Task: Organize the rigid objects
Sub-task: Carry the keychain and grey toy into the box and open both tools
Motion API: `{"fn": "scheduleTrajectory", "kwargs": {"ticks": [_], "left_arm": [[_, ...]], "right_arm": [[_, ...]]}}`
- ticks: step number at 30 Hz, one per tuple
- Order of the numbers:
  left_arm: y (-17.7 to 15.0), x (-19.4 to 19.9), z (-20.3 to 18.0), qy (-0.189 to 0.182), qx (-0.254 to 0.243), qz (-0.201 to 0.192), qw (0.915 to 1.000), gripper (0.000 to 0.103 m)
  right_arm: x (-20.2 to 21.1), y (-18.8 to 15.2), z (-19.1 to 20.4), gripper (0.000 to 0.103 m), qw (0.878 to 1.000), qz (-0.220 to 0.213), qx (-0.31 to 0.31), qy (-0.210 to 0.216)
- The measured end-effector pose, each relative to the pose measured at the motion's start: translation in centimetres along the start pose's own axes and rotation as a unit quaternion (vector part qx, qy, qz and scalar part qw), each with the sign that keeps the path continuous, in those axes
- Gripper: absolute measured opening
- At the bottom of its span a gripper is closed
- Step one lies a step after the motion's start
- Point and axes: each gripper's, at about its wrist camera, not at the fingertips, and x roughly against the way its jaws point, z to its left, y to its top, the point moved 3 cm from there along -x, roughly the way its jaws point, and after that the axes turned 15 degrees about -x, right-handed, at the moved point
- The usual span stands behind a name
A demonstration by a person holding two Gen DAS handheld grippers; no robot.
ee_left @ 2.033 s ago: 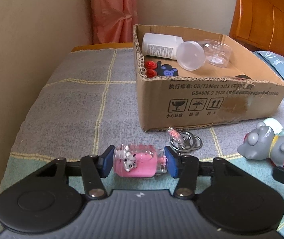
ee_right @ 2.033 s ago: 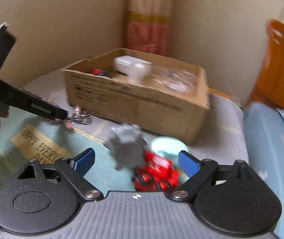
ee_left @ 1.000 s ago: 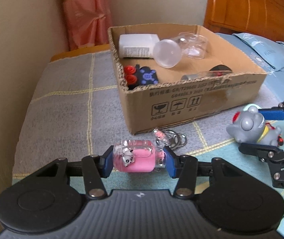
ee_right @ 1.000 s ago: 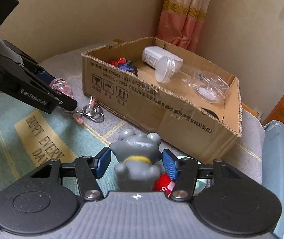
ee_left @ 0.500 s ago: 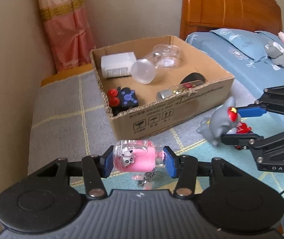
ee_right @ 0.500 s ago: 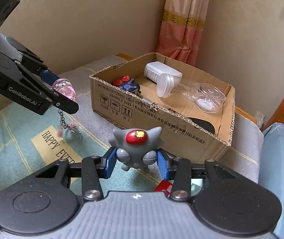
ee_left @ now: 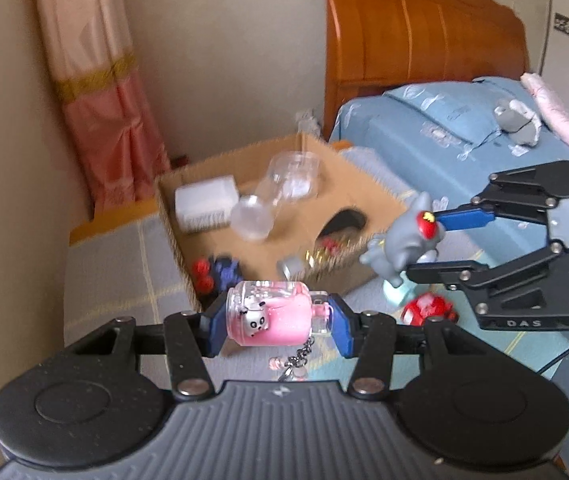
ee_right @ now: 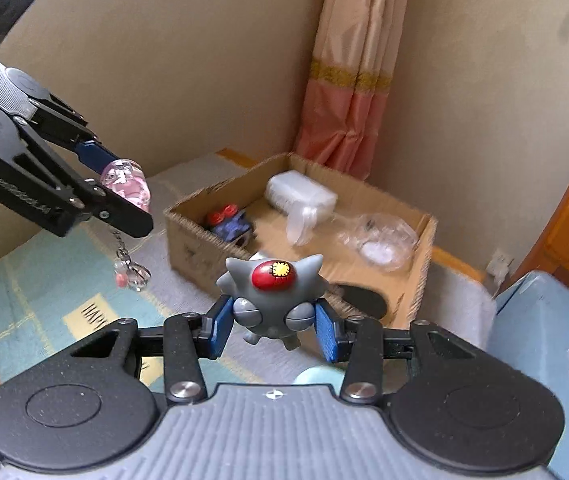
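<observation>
Left wrist view: the left gripper [ee_left: 276,320] pinches a pink transparent bottle keychain [ee_left: 272,316] near the brown cardboard box [ee_left: 188,280]. The right gripper [ee_right: 270,326] pinches a grey plastic toy figure [ee_right: 272,292]. Several things already lie in this box; I judge both held ones must yet go in.

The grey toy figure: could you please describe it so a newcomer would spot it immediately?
Find the open cardboard box on the bed. In front of it, the right gripper is shut on the grey toy figure, a spiky-eared creature, the only one with a red, yellow-patched oval.
</observation>
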Motion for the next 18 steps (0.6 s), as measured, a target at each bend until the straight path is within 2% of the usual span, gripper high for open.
{"fn": "scheduleTrajectory", "kwargs": {"ticks": [5, 10, 14, 18], "left_arm": [[3.4, -0.2, 0.7, -0.004, -0.006, -0.024, 0.9997, 0.05], [6.9, -2.2, 1.4, 0.005, -0.019, -0.039, 0.999, 0.05], [9.1, -4.6, 1.8, 0.015, -0.022, -0.042, 0.9988, 0.05], [10.6, -6.8, 1.6, 0.008, -0.023, -0.04, 0.9989, 0.05]], "right_arm": [[0.2, 2.2, -1.9, 0.049, 1.0, -0.012, -0.013, -0.01], [-0.9, 4.2, -4.0, 0.049, 0.999, -0.021, -0.021, -0.034], [-2.7, 5.1, -5.5, 0.049, 0.998, -0.016, -0.031, -0.048], [-4.6, 4.8, -6.6, 0.049, 0.997, 0.005, -0.043, -0.057]]}}
